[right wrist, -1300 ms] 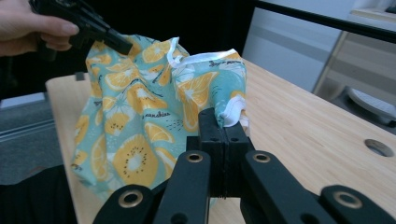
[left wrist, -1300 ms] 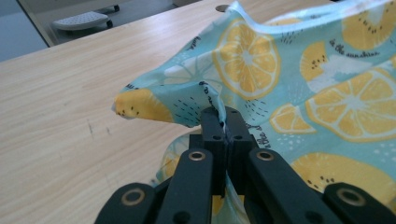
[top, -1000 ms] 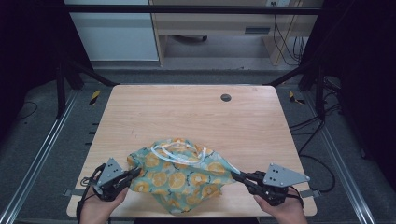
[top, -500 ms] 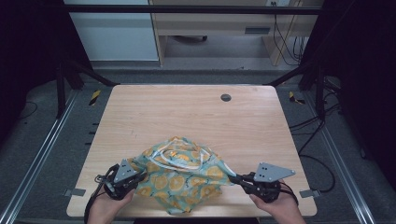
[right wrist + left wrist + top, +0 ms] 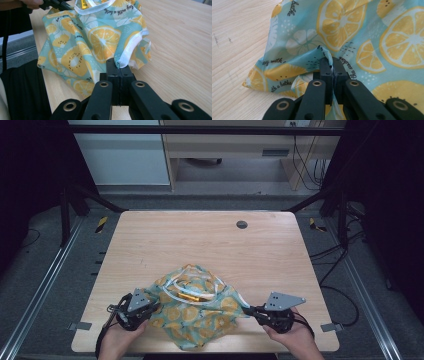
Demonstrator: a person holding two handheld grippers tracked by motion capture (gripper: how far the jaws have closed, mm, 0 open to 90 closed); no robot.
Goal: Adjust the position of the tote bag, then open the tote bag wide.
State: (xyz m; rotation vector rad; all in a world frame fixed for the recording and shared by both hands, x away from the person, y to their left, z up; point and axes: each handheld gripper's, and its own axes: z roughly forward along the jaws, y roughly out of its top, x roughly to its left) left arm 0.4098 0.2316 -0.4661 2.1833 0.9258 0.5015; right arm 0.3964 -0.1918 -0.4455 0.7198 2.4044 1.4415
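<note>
Lemon-print cloth (image 5: 195, 307) bunched on near edge of surface (image 5: 210, 240). Left gripper (image 5: 331, 65) fingers clenched on cloth fold; right gripper (image 5: 117, 65) fingers clenched on white-trimmed hem. To spread well: keep both pinches firm, pull apart evenly, stay low, avoid dragging cloth off near edge.

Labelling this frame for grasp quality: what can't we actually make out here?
- High view: the jaws' contact on the lemon-print cloth is too small to see; left gripper, right gripper.
- High view: the orange thing inside the cloth is mostly covered by folds.
- Left gripper view: print wording is cut by creases.
- Underside of cloth is hidden.
</note>
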